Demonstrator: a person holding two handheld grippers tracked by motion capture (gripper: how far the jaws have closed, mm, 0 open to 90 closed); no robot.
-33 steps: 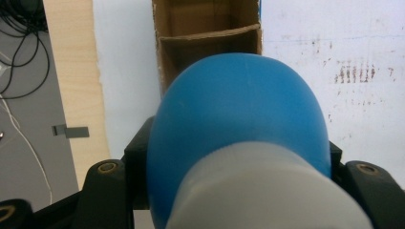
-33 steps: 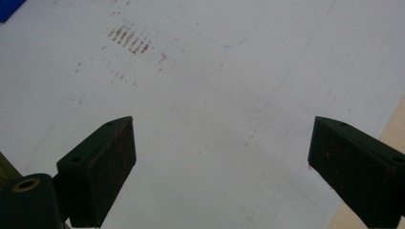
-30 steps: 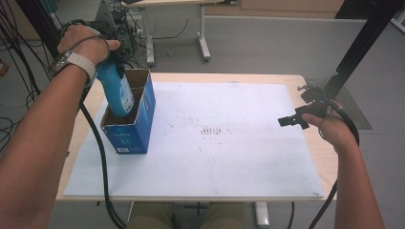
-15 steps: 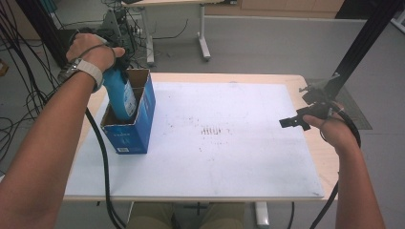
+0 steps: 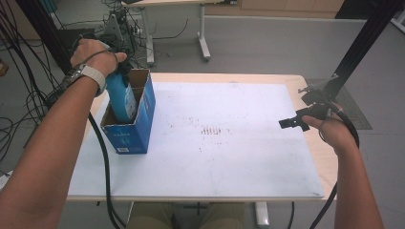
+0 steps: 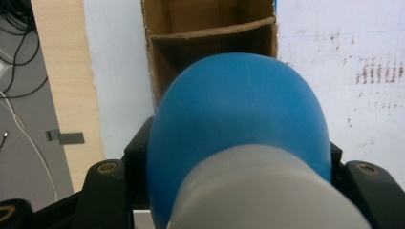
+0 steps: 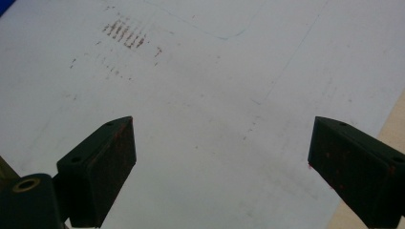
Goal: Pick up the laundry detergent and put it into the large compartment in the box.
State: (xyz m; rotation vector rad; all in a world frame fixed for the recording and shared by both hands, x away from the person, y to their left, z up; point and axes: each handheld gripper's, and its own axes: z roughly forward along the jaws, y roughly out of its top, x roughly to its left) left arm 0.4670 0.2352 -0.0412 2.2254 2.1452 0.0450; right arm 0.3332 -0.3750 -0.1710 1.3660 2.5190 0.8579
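Blue plastic is what the left gripper (image 5: 116, 71) is clamped on: a blue bottle (image 5: 120, 98) with a white cap (image 6: 258, 191), pinched at the neck between the two black jaws and held upright over a blue cardboard box (image 5: 136, 129) at the left side of the table (image 5: 229, 78). From the high view the bottle's lower part is already down inside the box's near compartment, on the person's side of the cardboard divider (image 6: 210, 33). To finish the placing well, the bottle should go straight down, kept vertical and off the divider and walls, since a tilt could catch an edge or tip the light box; the jaws should let go only once the base is judged to rest on the bottom. The right gripper (image 5: 292, 122) hangs with its jaws wide apart and nothing between them over the white mat (image 7: 215, 86), well apart from the box, and could steady the box if it shifts
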